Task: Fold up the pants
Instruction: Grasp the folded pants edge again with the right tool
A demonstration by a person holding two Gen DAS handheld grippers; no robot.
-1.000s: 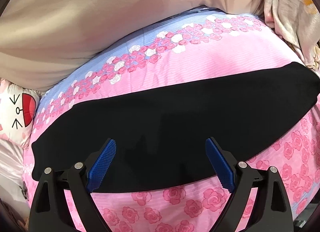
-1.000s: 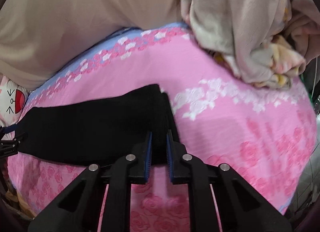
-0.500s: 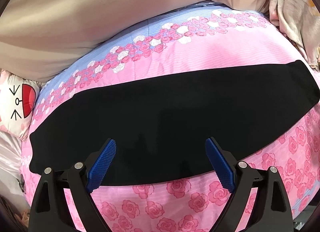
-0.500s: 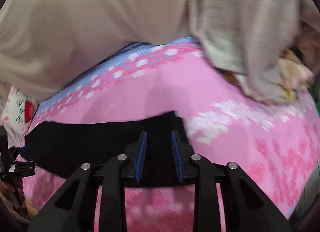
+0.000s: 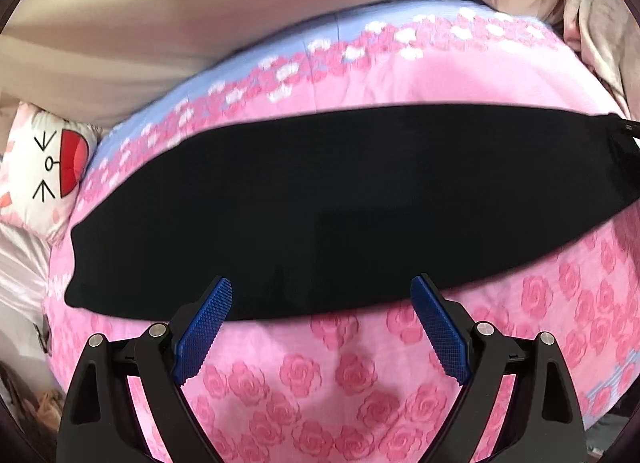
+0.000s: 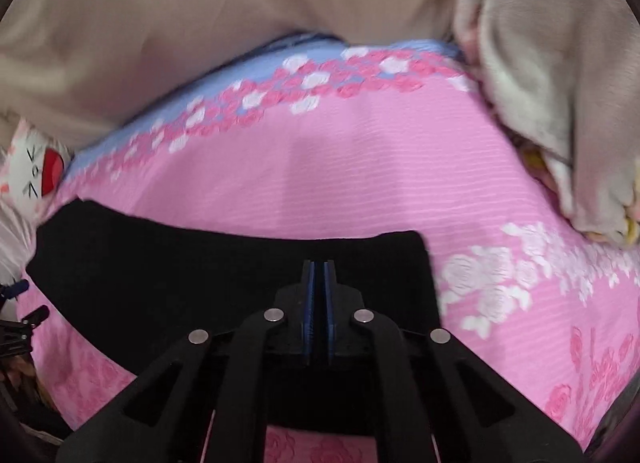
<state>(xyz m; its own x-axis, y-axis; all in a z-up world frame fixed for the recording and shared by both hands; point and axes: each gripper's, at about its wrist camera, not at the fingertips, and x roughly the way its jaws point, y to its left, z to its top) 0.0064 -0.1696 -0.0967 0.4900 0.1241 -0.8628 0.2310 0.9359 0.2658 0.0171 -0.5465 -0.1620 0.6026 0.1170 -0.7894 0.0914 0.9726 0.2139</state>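
Already the right tool (image 6: 319, 283) has clamped shut, seemingly pinching the black pants' (image 5: 340, 207) right end to fold it over; the left tool (image 5: 322, 319) hovers wide open, empty.

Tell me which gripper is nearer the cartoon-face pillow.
Left. The left gripper hovers open over the pants' near edge, toward the end by the pillow. The right gripper is shut at the pants' opposite end, farthest from the pillow.
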